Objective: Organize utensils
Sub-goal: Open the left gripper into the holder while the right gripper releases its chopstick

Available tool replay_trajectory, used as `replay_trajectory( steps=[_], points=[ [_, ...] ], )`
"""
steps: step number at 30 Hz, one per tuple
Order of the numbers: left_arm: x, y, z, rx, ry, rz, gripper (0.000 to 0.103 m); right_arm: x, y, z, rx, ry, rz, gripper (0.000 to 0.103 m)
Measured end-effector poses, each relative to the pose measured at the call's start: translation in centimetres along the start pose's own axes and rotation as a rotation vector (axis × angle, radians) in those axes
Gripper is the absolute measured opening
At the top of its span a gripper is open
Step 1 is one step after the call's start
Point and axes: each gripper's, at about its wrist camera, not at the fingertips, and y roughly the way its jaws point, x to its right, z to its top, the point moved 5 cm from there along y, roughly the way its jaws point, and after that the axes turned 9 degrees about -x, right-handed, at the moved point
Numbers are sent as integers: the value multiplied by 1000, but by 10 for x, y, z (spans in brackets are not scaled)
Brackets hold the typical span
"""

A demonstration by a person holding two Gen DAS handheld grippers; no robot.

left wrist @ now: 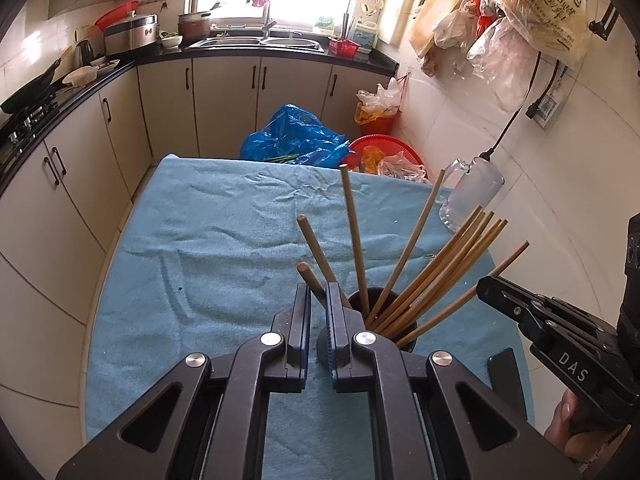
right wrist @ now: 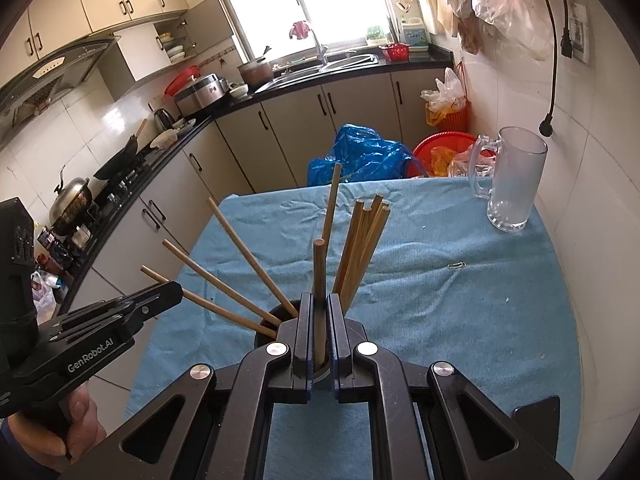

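A black holder cup (left wrist: 404,332) stands on the blue towel and holds several wooden chopsticks (left wrist: 436,276) fanned out. My left gripper (left wrist: 319,292) is shut on two darker round-tipped chopsticks (left wrist: 316,250) just left of the cup's rim. My right gripper (right wrist: 319,304) is shut on one chopstick (right wrist: 319,280) standing upright over the cup (right wrist: 276,318). In the left wrist view the right gripper's body (left wrist: 560,328) shows at the right, touching the lowest chopstick. In the right wrist view the left gripper's body (right wrist: 104,320) shows at the left.
A glass mug (right wrist: 510,176) stands at the far right of the towel-covered table (right wrist: 460,280), with a paper clip (right wrist: 456,266) nearby. A black flat object (left wrist: 506,376) lies right of the cup. Beyond the table are a blue bag (left wrist: 296,138), red baskets and kitchen counters.
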Motion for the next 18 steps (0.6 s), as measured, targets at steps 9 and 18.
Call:
replay_trajectory(
  steps=[9,18],
  points=[
    [-1,4,0,-2,-1,12,7,-2,0,2,-12,-13,-7,7],
    [-5,12,-1,-16,-4,20,10,-2,-5,3,-5,-9,-16,8]
  ],
)
